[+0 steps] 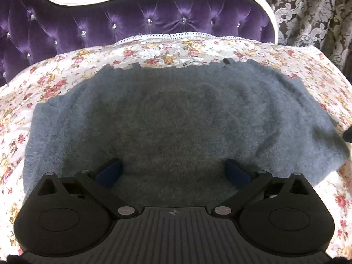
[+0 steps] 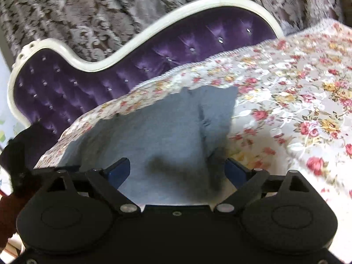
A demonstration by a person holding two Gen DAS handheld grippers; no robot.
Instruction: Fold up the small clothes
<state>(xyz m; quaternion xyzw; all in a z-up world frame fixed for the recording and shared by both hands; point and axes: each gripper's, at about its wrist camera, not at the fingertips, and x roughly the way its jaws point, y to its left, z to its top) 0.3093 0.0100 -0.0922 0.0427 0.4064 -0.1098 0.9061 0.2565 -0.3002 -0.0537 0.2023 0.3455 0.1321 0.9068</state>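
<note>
A grey-blue knitted sweater [image 1: 171, 114] lies spread flat on a floral bedspread [image 1: 55, 81], white with red and yellow roses and a lace trim along its far edge. Behind the bed stands a purple tufted headboard [image 1: 92, 26] with a curved white frame and small shiny buttons. Past it hangs a dark curtain [image 1: 308, 11] with a pale leaf pattern.

In the left wrist view, the left gripper [image 1: 173, 171] hangs low over the near part of the sweater. Its jaws are spread wide, with nothing clamped between them (the blue pads sit apart above the knit).

In the right wrist view, which is tilted and a little blurred, the right gripper [image 2: 177, 171] is over the sweater's right side, close to the edge where the cloth meets the bedspread. Its jaws are also spread wide and hold nothing. A fold or ridge runs up the sweater beyond the right finger.
</note>
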